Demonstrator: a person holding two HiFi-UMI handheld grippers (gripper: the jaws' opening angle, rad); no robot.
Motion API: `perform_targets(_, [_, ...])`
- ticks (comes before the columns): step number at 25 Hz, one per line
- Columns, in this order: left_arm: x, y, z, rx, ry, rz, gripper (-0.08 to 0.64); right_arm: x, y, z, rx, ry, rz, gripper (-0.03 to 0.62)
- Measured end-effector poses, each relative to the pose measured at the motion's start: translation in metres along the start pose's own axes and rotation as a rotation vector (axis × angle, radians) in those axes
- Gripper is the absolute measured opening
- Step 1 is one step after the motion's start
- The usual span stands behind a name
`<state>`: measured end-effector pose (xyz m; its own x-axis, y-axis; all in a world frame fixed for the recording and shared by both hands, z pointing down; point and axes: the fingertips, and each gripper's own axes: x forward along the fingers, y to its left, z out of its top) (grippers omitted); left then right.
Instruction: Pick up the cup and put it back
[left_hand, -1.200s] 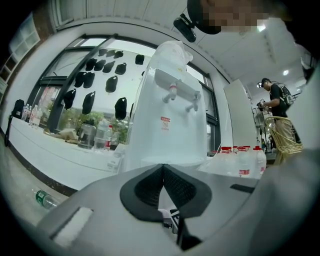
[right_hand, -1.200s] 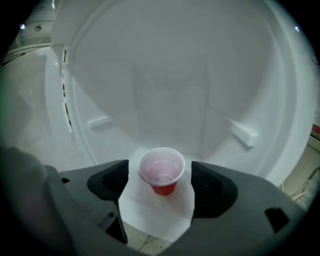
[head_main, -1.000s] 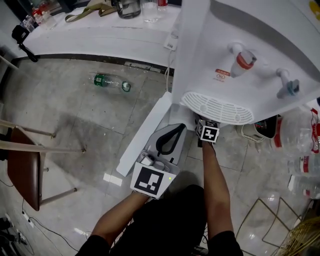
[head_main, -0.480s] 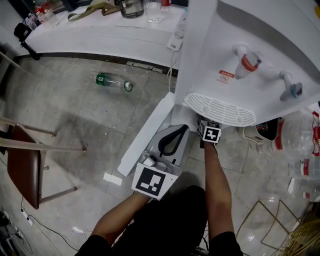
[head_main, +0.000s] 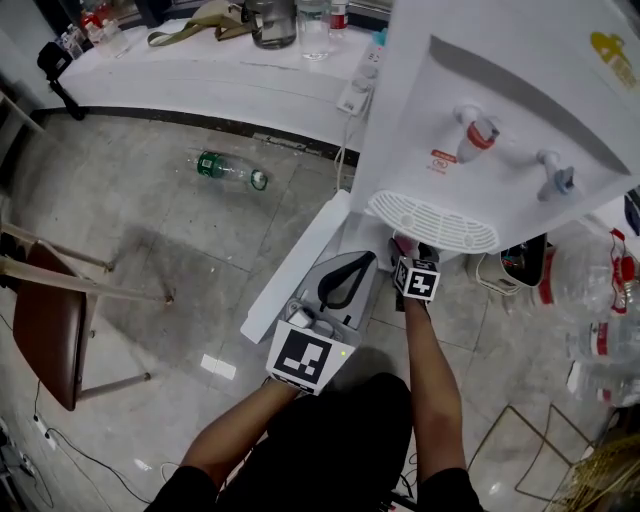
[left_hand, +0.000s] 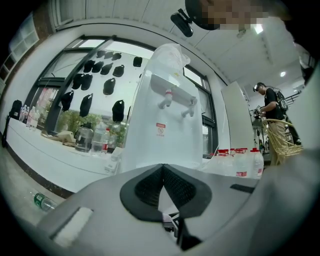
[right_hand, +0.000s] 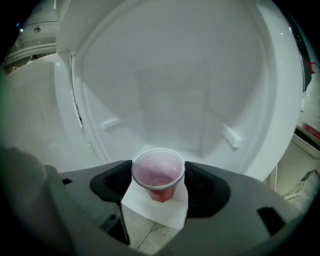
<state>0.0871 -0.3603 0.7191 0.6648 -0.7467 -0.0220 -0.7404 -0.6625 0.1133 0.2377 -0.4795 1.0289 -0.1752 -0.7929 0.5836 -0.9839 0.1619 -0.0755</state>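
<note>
The white water dispenser (head_main: 520, 110) fills the head view from one to three o'clock, with a long white counter (head_main: 200, 70) at eleven o'clock and a brown chair (head_main: 45, 320) at eight o'clock. The left gripper (head_main: 350, 272) sits near centre, its jaws pressed together on nothing. The right gripper (right_hand: 158, 181) reaches under the dispenser's drip tray at about four o'clock from the left one; its jaws have just been closing and pinch the pink cup (right_hand: 157, 170) by its rim. A green bottle (head_main: 228, 168) lies on the floor at ten o'clock. A white sheet (right_hand: 160, 207) shows beneath the cup.
</note>
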Motion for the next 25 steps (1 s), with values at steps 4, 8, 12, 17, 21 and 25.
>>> perform_targets(4, [-0.007, -0.005, 0.007, 0.02, 0.003, -0.015, 0.005, -0.027, 0.016, 0.007, -0.028, -0.018, 0.023, 0.316])
perform_targets(8, [-0.012, -0.006, 0.017, 0.058, 0.01, -0.03, 0.005, -0.054, 0.03, 0.011, -0.042, -0.03, 0.059, 0.316])
perform_targets(12, [-0.018, -0.008, 0.033, 0.066, 0.0, -0.035, 0.005, -0.091, 0.048, 0.018, -0.036, -0.034, 0.111, 0.316])
perform_targets(17, [-0.028, -0.011, 0.055, 0.079, -0.013, -0.034, 0.005, -0.143, 0.07, 0.032, -0.045, -0.043, 0.184, 0.316])
perform_targets(21, [-0.034, -0.016, 0.071, 0.1, -0.021, -0.039, 0.005, -0.199, 0.083, 0.046, -0.032, -0.062, 0.245, 0.316])
perform_targets(25, [-0.035, -0.019, 0.085, 0.105, -0.029, -0.035, 0.005, -0.251, 0.089, 0.068, -0.037, -0.082, 0.293, 0.316])
